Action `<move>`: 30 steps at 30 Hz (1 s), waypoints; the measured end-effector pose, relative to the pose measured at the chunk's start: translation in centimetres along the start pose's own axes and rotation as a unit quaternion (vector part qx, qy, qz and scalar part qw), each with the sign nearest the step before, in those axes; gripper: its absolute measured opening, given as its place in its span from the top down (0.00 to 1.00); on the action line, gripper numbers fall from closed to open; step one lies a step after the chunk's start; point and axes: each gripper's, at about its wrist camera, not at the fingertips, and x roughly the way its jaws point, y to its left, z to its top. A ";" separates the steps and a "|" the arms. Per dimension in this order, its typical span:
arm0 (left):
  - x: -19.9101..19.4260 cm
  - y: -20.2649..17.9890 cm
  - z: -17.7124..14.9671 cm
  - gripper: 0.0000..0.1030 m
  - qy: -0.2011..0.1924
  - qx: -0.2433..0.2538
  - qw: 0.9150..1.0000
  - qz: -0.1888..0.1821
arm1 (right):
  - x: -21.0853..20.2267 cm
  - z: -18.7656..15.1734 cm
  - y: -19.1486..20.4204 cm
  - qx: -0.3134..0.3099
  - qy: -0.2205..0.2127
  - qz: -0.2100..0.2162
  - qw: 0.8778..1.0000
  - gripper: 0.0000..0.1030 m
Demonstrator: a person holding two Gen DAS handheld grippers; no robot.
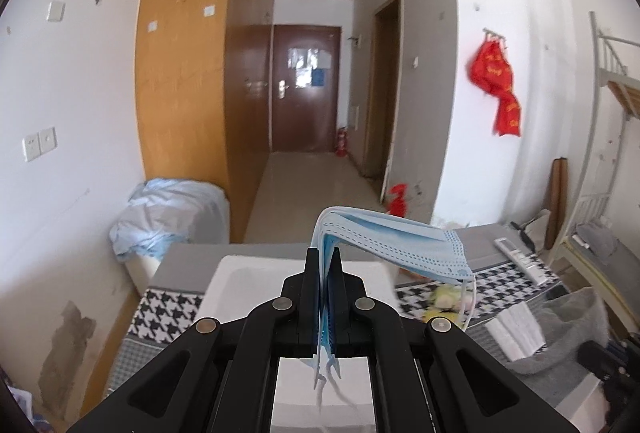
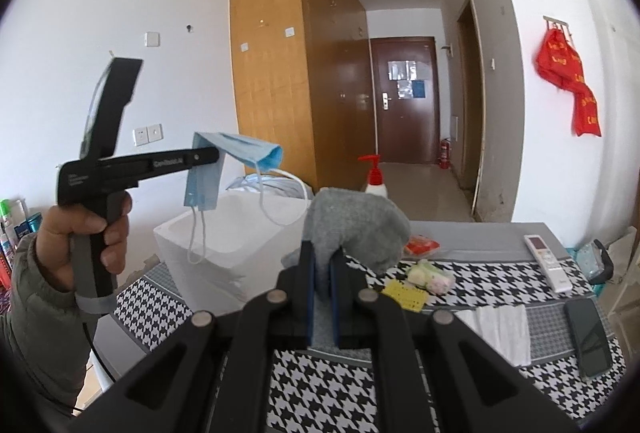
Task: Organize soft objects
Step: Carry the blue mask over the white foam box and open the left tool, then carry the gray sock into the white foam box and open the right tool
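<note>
Left gripper (image 1: 325,253) clamped tight on a stack of blue face masks (image 1: 400,239); the masks flop over to the right, ear loops dangling, all held in the air above the white box (image 1: 248,273). Right gripper (image 2: 325,257) pinched shut on a grey sock (image 2: 356,221), lifted off the houndstooth table cloth (image 2: 480,273). White box stands at the table's left end (interior looks bare from the right wrist view, though only partly visible). A person's hand (image 2: 86,233) grips the left tool's handle.
</note>
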 end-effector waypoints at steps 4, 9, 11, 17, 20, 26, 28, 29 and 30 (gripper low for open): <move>2.1 0.9 -0.6 0.97 0.029 -0.004 0.999 0.014 | 0.3 -0.2 0.2 -0.001 0.004 0.001 1.000 0.91; 4.3 1.9 -1.5 0.97 0.063 -0.012 0.998 0.028 | 0.8 -0.3 0.1 0.000 0.012 -0.005 1.000 0.91; 5.1 2.2 -1.8 0.97 0.079 -0.008 0.996 0.035 | 1.0 -0.3 0.0 -0.001 0.016 -0.008 1.000 0.91; 6.5 2.7 -2.6 0.97 0.115 -0.006 0.992 0.049 | 1.2 -0.4 0.3 -0.004 0.019 -0.011 1.000 0.91; 6.8 2.8 -2.9 0.95 0.121 0.001 0.991 0.050 | 1.2 -0.4 0.6 -0.006 0.021 -0.011 1.000 0.91; 6.1 3.2 -3.1 0.23 0.112 0.004 0.992 0.059 | 1.2 -0.5 1.1 -0.011 0.023 -0.011 1.000 0.91; 5.2 3.1 -3.0 0.10 0.095 0.007 0.993 0.066 | 1.3 -0.5 1.2 -0.014 0.025 -0.013 1.000 0.91; 4.6 3.0 -2.9 0.08 0.085 0.013 0.994 0.068 | 1.4 -0.5 1.2 -0.014 0.025 -0.013 0.999 0.91; 4.2 2.9 -2.9 0.05 0.078 0.017 0.994 0.068 | 1.4 -0.5 1.3 -0.015 0.026 -0.013 0.999 0.91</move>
